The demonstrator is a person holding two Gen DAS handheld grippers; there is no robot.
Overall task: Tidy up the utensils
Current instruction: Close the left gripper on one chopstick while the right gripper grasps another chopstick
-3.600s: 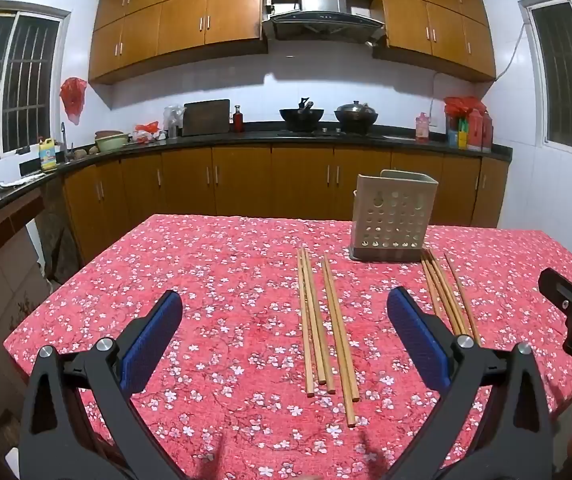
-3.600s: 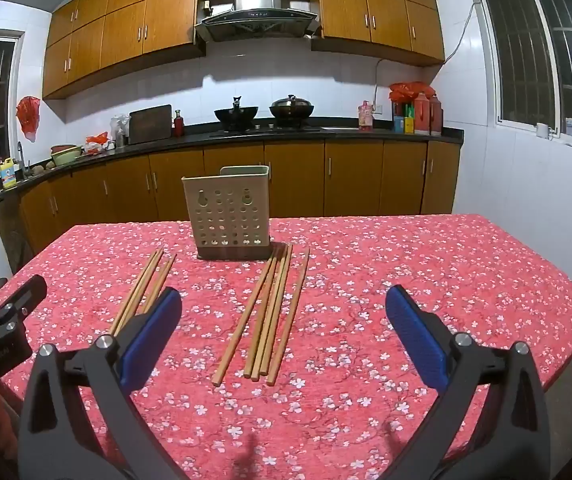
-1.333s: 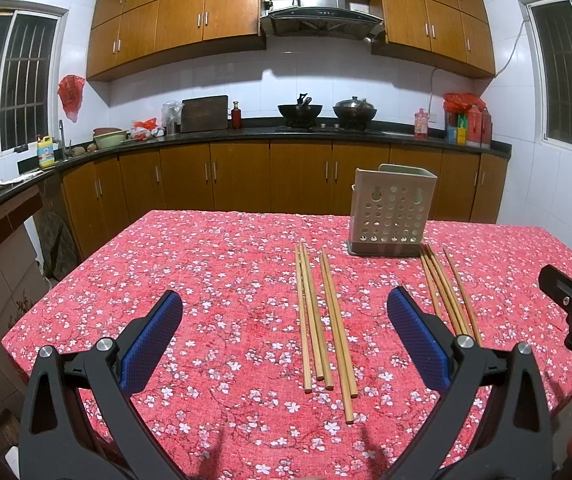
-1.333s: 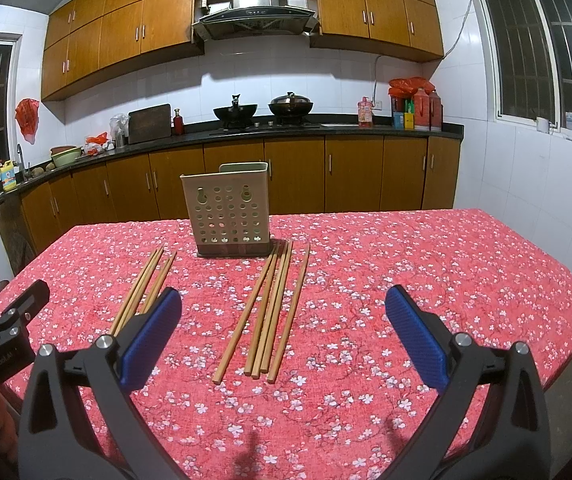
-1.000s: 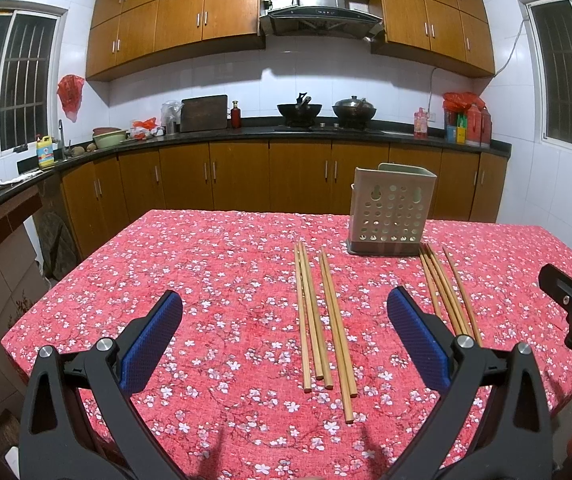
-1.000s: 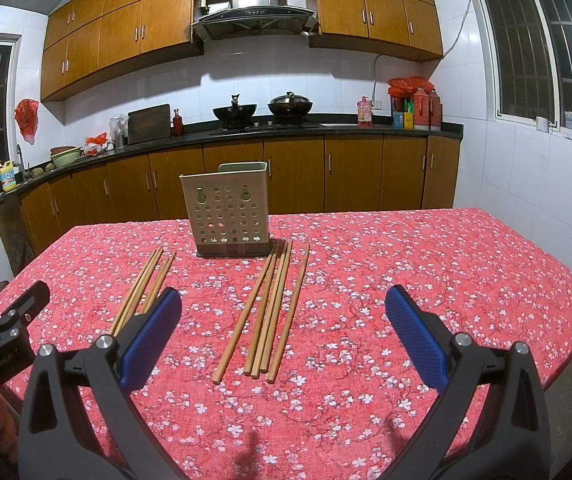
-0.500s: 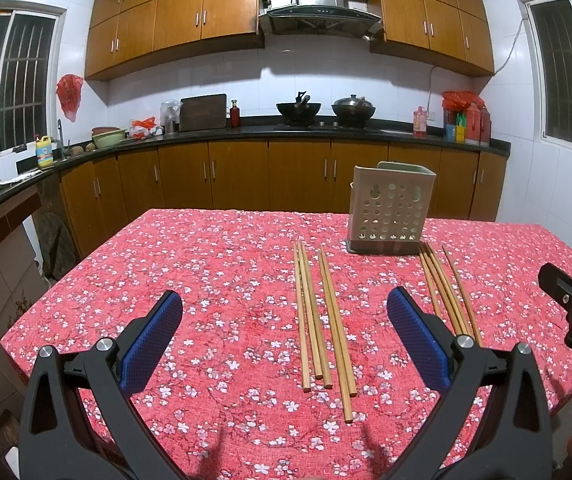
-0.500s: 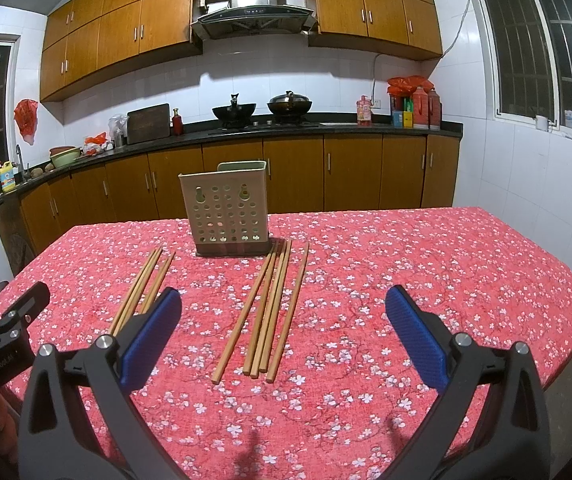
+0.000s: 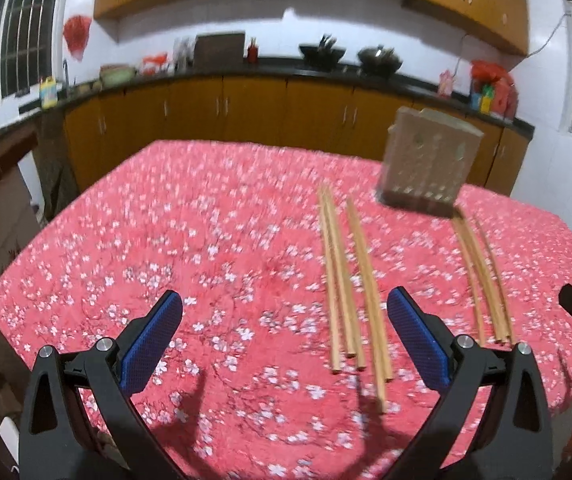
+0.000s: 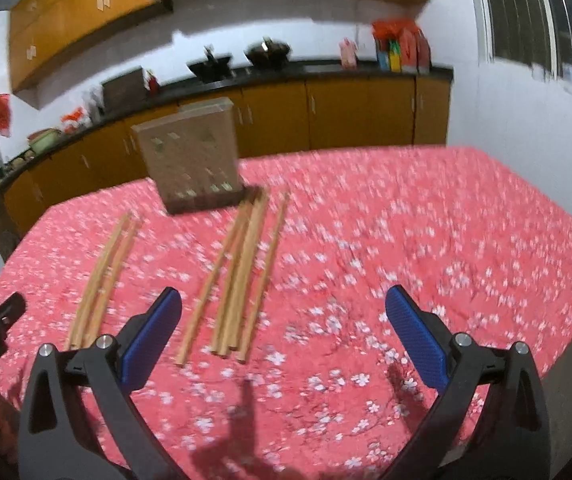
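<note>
Two chopstick bundles (image 9: 349,280) (image 9: 481,276), one perforated holder (image 9: 425,164)

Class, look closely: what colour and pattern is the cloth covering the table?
The tablecloth is red with small white blossoms, clearest in the left wrist view.

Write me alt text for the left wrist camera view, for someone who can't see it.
An open left hand-held gripper hovers over a red floral tablecloth where two groups of wooden chopsticks lie in front of a perforated beige utensil holder. Blurred kitchen cabinets fill the background.
</note>
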